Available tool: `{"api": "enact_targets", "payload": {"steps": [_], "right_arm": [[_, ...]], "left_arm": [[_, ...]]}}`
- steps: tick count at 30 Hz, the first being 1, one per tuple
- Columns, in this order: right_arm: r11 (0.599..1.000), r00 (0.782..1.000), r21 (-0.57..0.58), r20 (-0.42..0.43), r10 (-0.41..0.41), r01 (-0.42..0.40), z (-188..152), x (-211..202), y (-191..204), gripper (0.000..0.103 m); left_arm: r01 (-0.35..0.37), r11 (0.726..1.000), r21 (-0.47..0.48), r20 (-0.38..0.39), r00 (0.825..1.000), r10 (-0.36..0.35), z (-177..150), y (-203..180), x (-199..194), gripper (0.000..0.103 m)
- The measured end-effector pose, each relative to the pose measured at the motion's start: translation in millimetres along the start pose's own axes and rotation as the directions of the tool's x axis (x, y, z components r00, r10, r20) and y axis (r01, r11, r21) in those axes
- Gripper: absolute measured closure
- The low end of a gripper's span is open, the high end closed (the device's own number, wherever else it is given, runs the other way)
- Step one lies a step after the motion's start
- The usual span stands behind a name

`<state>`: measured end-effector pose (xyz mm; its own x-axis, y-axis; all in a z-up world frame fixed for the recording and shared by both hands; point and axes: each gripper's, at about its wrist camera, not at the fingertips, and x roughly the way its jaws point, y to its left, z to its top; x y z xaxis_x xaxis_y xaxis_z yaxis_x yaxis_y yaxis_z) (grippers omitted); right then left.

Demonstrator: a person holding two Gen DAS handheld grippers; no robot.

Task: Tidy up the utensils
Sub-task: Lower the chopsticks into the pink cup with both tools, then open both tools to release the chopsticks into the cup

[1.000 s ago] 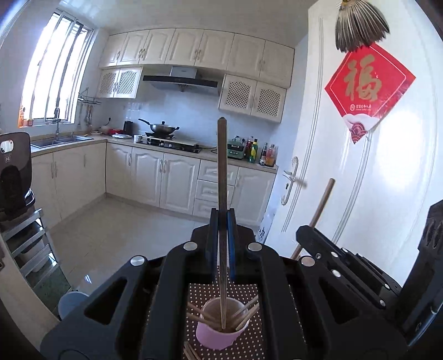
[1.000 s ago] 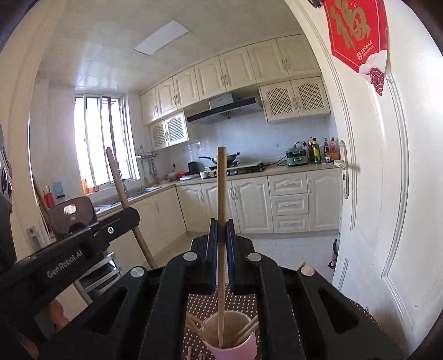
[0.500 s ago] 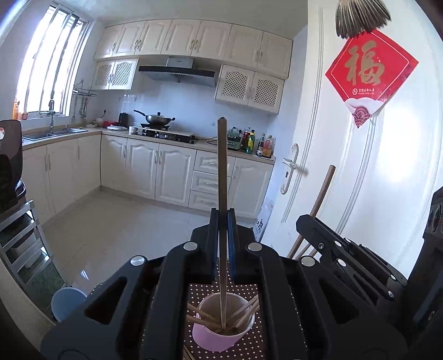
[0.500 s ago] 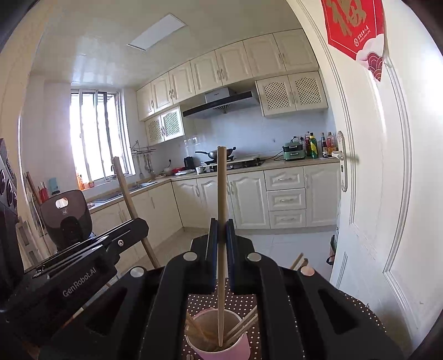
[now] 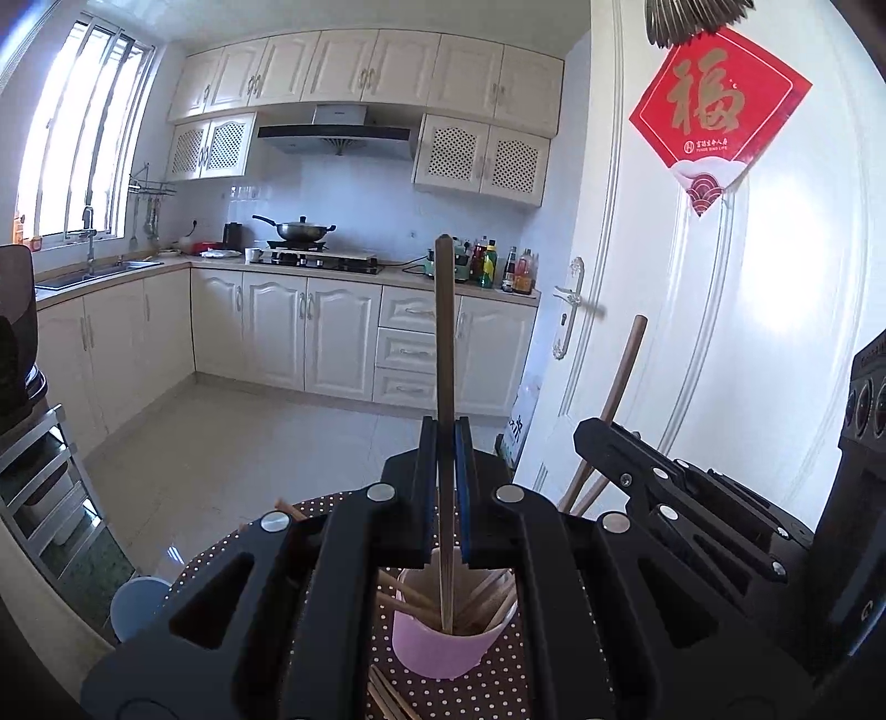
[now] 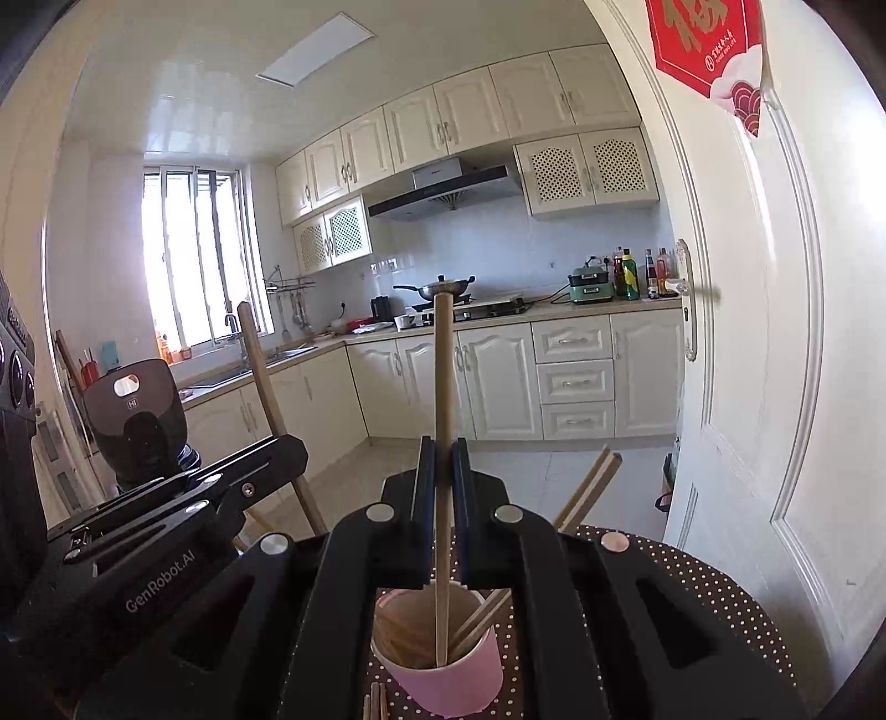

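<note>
- Left tongs [image 5: 444, 487] clamp a dark chopstick [image 5: 444, 343] upright, its lower tip inside the pink cup [image 5: 451, 645] on the dotted desk [image 5: 498, 695].
- Right tongs [image 6: 441, 498] grip a pale chopstick [image 6: 442, 387], likewise dipping into the cup among other sticks.

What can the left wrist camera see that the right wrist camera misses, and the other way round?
Only the left wrist view shows the whole red door sign and a pale blue bin on the floor. Only the right wrist view shows the ceiling light panel. Both show a pink cup of chopsticks on a dotted tablecloth, and jaws shut on one upright chopstick.
</note>
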<state>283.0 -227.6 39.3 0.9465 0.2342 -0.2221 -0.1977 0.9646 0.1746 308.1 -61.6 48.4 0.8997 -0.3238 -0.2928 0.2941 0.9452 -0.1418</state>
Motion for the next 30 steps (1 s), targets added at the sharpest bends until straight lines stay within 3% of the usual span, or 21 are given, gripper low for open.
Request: {"api": "enact_targets", "payload": {"steps": [30], "right_arm": [[0.999,0.993,0.049,-0.115,0.011,-0.005,-35.2,-6.4,0.0,0.095]], "left_arm": [[-0.055,0.998,0.007,-0.108,0.993,0.056,-20.3,4.2,-12.1,0.094]]}}
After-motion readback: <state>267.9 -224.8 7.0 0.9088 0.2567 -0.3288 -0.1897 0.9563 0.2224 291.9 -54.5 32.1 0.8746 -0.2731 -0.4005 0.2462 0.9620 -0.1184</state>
